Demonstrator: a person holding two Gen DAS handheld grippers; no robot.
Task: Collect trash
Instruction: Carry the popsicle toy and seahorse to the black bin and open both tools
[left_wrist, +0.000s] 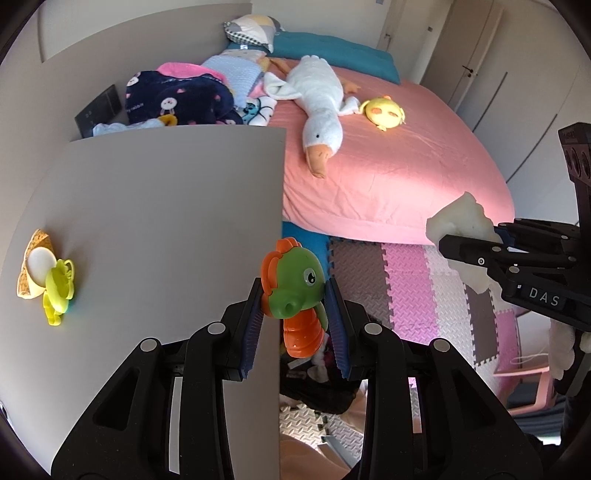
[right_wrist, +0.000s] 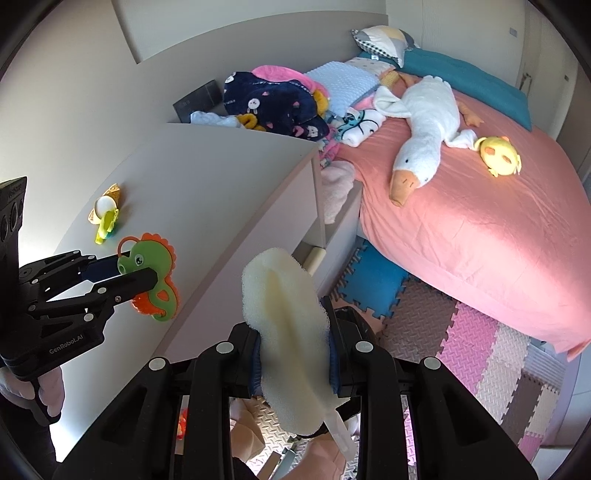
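Both grippers are loaded: the left gripper (left_wrist: 295, 310) is clamped on a rigid, light seahorse toy (left_wrist: 293, 291) at its head; the right gripper (right_wrist: 293, 354) squeezes a soft, compressible foam sponge (right_wrist: 288, 332) mid-body, past the cabinet top (left_wrist: 147, 206) edge.

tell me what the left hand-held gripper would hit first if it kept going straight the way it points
Probably the foam floor mat beside the cabinet. The left hand-held gripper, shut on the seahorse toy, points down past the cabinet's edge; depth is unclear.
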